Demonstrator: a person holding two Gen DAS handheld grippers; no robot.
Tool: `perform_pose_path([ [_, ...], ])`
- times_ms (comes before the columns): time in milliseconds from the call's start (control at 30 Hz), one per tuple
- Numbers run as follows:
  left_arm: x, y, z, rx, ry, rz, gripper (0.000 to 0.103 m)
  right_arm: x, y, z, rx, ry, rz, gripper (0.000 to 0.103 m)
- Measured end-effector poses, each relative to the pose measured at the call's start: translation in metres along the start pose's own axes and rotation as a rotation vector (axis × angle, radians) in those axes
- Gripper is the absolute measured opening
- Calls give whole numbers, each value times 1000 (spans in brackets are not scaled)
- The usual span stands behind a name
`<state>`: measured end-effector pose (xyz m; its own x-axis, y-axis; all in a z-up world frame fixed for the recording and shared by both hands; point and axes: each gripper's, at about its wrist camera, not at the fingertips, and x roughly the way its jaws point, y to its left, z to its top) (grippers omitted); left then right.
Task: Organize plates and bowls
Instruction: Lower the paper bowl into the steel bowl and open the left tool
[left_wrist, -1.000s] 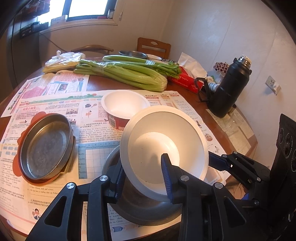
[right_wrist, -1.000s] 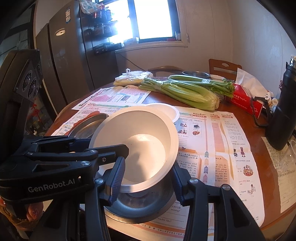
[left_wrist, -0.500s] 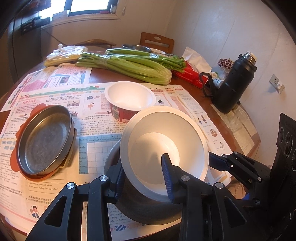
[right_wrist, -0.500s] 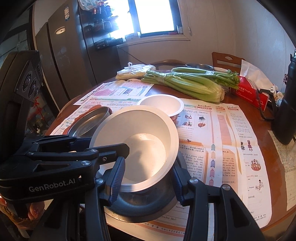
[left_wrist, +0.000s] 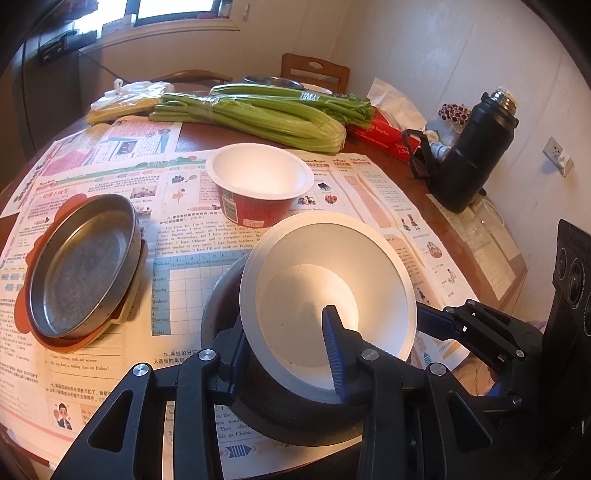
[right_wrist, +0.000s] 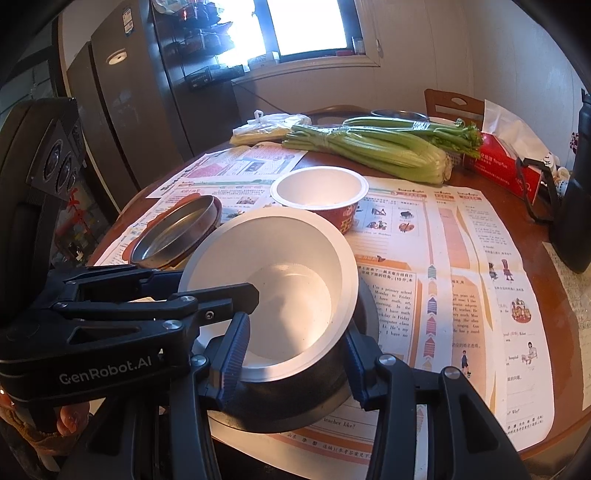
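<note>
gripping the white bowl (left_wrist: 328, 295) by its rim, left gripper (left_wrist: 284, 354) pinches the wall; right gripper (right_wrist: 295, 350) clamps bowl and steel pan (right_wrist: 317, 398) beneath. risk: thin tilted bowl slips or buckles. left to right: round steel plate (left_wrist: 83, 267), red paper cup (left_wrist: 258, 184), matte flask (left_wrist: 469, 155).
</note>
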<state>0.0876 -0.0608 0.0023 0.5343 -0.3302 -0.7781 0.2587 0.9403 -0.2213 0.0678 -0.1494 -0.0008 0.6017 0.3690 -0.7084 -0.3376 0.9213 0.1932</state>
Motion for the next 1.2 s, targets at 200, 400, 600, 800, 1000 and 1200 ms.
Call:
perform_pose_path([
  [200, 2, -1, -1, 3, 7, 0, 38, 1, -2, -3, 5, 7, -1, 48],
  [400, 5, -1, -1, 3, 15, 2, 38, 1, -3, -5, 8, 11, -2, 48],
  [600, 9, 0, -2, 5, 23, 8, 38, 5, -2, -6, 9, 24, -12, 48],
  [800, 11, -1, -2, 10, 26, 16, 38, 8, -2, -6, 10, 31, -17, 48],
  [1000, 12, 1, -2, 8, 29, 16, 38, 8, -2, -7, 9, 31, -19, 49],
  [1200, 12, 4, -1, 3, 31, 18, 38, 7, -1, -7, 1, 25, -29, 48],
])
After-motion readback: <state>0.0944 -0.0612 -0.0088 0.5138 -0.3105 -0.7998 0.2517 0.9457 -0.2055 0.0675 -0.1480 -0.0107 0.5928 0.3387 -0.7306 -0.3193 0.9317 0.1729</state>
